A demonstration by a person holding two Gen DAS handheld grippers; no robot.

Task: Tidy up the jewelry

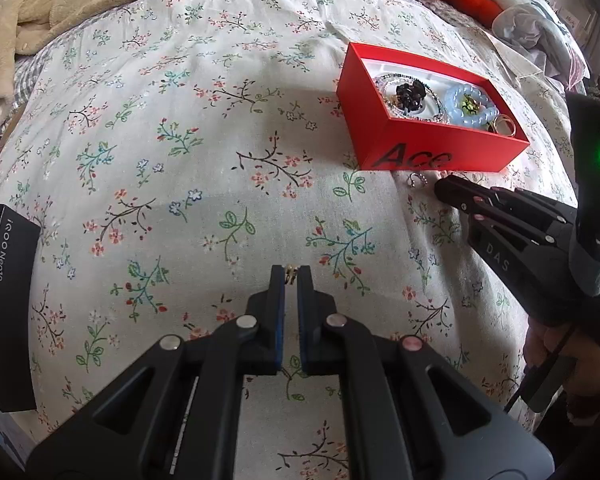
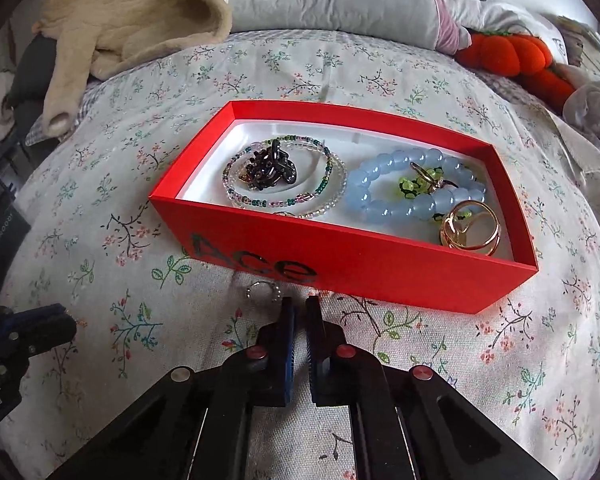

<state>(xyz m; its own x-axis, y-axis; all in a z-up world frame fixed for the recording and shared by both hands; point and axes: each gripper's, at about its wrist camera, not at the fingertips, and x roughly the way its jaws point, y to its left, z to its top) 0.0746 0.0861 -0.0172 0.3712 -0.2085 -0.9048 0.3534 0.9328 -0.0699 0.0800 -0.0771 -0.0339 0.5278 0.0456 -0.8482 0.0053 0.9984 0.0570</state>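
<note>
Floral bedspread (image 2: 100, 184); red box (image 2: 340, 268) collects jewelry. Left gripper (image 1: 291, 276) pinches small gold piece (image 1: 290, 273) for box. Right gripper (image 2: 300, 308) closed empty, silver ring (image 2: 263, 291) beside box missed.

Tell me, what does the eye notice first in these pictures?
The red box lies open on the floral bedspread, holding a blue bracelet, a beaded bracelet and a gold ring. A small silver ring lies outside it, just ahead of the shut right gripper.
</note>
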